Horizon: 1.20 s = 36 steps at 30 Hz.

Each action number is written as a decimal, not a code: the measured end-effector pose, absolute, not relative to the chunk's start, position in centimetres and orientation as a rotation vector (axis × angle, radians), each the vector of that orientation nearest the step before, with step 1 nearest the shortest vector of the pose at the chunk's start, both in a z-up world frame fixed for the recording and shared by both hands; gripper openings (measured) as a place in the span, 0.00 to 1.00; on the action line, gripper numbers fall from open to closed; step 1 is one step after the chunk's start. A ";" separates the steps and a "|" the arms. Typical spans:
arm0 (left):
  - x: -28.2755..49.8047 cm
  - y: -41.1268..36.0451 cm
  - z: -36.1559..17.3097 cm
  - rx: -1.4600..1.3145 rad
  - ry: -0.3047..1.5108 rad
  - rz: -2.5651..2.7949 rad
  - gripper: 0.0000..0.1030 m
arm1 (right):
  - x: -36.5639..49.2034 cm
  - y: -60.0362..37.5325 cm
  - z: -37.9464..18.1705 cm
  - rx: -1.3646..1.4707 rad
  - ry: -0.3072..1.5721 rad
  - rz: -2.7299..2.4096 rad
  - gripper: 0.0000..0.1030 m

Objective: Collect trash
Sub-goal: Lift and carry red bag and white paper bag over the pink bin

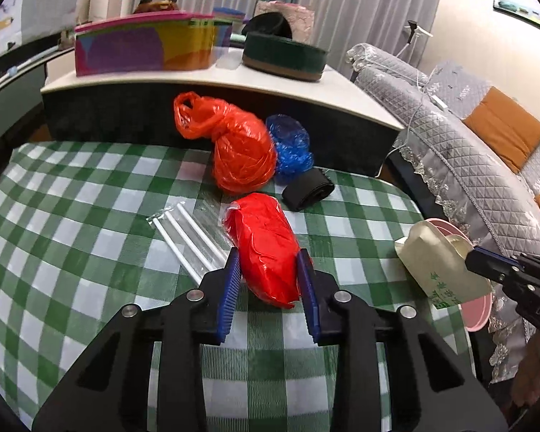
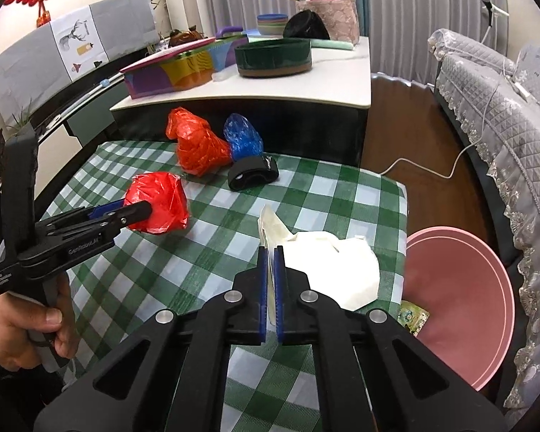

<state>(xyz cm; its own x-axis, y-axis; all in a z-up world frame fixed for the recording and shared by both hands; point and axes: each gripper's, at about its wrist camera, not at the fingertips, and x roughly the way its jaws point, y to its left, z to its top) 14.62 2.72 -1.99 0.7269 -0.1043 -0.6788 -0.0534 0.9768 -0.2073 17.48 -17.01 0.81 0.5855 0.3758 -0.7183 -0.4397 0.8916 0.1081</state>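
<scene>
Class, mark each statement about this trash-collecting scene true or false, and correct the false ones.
1. The left gripper is shut on a red plastic bag. True.
2. The right gripper holds the blue plastic bag. False: it is shut on a white paper bag; the blue one lies at the far end of the checked tablecloth.
3. A pink basin stands past the table's right edge. True.
4. The packet of white straws lies inside the basin. False: it lies on the tablecloth.
5. The black strap is held by a gripper. False: it lies untouched near the blue bag.
</scene>
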 end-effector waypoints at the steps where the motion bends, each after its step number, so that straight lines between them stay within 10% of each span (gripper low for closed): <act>1: 14.2 2.7 -1.6 -0.214 0.753 -0.033 0.30 | 17.3 -17.0 0.9 -0.085 0.813 0.475 0.03; 36: 8.6 -0.9 0.8 -0.142 0.692 -0.075 0.30 | 13.1 -25.3 7.1 0.038 0.627 0.334 0.03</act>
<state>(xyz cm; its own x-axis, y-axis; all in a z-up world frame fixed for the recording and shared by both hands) 8.64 -0.92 0.82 0.7678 -0.1160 -0.6301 0.0217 0.9876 -0.1554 13.13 -25.31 7.14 0.7583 0.3179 -0.5691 -0.2954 0.9458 0.1348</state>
